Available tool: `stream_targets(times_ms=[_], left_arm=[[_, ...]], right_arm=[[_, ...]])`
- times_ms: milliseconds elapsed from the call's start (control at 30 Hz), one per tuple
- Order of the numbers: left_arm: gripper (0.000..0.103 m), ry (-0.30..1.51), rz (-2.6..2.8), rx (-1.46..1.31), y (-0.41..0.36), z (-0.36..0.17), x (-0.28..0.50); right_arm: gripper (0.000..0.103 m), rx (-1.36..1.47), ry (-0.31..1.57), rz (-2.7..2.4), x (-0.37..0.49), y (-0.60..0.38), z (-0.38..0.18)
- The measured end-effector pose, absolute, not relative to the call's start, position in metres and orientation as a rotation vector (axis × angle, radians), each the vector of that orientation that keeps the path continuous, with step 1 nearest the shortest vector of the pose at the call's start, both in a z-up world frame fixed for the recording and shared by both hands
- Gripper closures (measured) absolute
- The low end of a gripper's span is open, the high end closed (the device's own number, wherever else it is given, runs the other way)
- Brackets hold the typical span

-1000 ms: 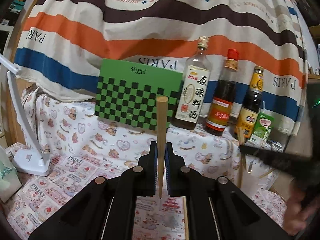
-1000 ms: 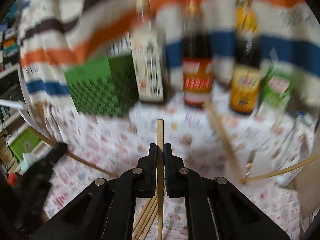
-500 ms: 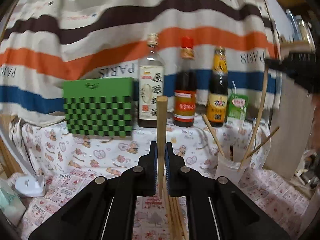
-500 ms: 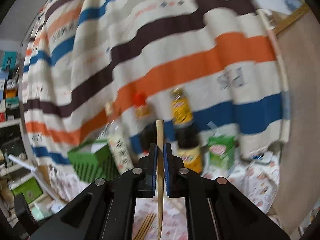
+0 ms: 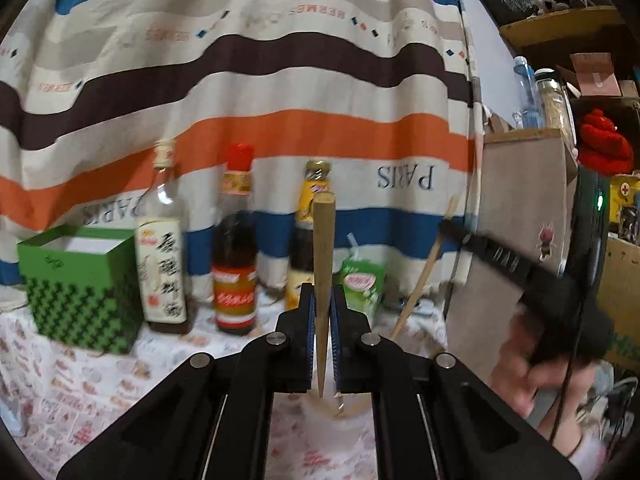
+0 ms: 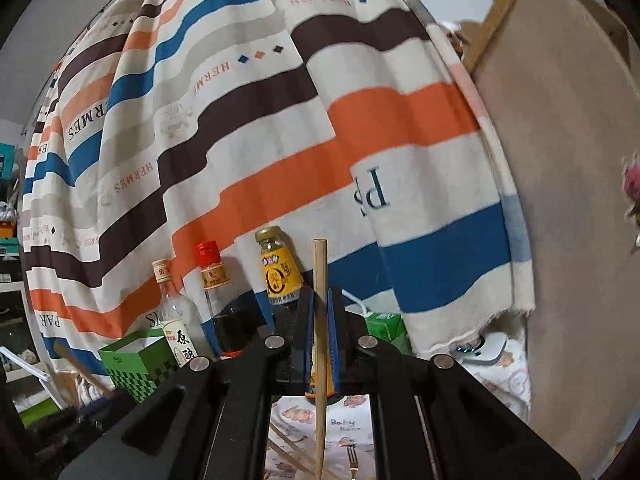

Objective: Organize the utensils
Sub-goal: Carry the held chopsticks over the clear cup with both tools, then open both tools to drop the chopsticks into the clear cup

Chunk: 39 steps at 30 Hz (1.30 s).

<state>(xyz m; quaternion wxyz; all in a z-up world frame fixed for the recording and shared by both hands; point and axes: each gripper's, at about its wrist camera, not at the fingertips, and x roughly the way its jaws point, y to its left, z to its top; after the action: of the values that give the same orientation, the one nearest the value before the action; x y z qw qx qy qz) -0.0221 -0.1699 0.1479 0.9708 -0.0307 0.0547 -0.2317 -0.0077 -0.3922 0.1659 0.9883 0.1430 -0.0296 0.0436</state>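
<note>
A: Chopstick point(image 5: 322, 280) status, left side: clamped upright between the jaws of the left gripper point(image 5: 322, 350); long axis vertical, thick end up, tapered tip just below the pads; a pale cup rim appears to sit directly under that tip, though blur and the gripper body hide most of it.

B: Confirmed; right side matches: the right gripper point(image 6: 320, 350) has its jaws closed on a second chopstick point(image 6: 319, 320), also vertical, lower end hanging past the pads toward the tabletop point(image 6: 340, 420); loose chopsticks and a fork point(image 6: 352, 458) lie on the printed cloth below it.

A: Which hand is nearer a container?

B: Judged from the left view, the left one; the green checkered box point(image 5: 80, 280) stands well to its left, beside the three sauce bottles point(image 5: 234, 248); the right gripper is visible at the right edge of that view, holding its stick clear of the left one.

A: Governing relation for the coming move: stick axis vertical, receptacle below; a straight descent likely suffices, provided the tip is over the opening before the jaws part.

B: Agreed; exact alignment cannot be verified from these views.
</note>
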Motion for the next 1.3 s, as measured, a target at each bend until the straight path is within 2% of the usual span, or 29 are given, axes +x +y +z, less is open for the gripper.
stream_targets(times_ms=[300,633,1000,1067,1100,1200,1300], left_arm=[[0.097,0.264,-0.472,-0.051,-0.205,0.112,0.023],[0.097,0.437,-0.428,-0.117,-0.204,0.075,0.064],[0.095,0.456,-0.436,-0.008,-0.202,0.072,0.074],[0.092,0.45,-0.422,0.014,-0.199,0.074,0.071],[0.087,0.445,-0.417,0.022,-0.198,0.075,0.07],[0.065,0.408,-0.365,0.062,-0.19,0.081,0.063],[0.055,0.335,-0.306,0.098,-0.174,0.091,0.048]], right_arm=[[0.095,0.123,0.082,0.104,0.033,-0.375,0.141],[0.095,0.147,0.312,0.159,0.077,-0.38,0.11],[0.095,0.114,0.404,0.137,0.091,-0.374,0.095],[0.095,0.114,0.404,0.134,0.091,-0.374,0.095],[0.095,0.115,0.403,0.131,0.091,-0.374,0.095],[0.094,0.132,0.375,0.142,0.087,-0.375,0.099],[0.072,0.159,0.309,0.158,0.077,-0.379,0.107]])
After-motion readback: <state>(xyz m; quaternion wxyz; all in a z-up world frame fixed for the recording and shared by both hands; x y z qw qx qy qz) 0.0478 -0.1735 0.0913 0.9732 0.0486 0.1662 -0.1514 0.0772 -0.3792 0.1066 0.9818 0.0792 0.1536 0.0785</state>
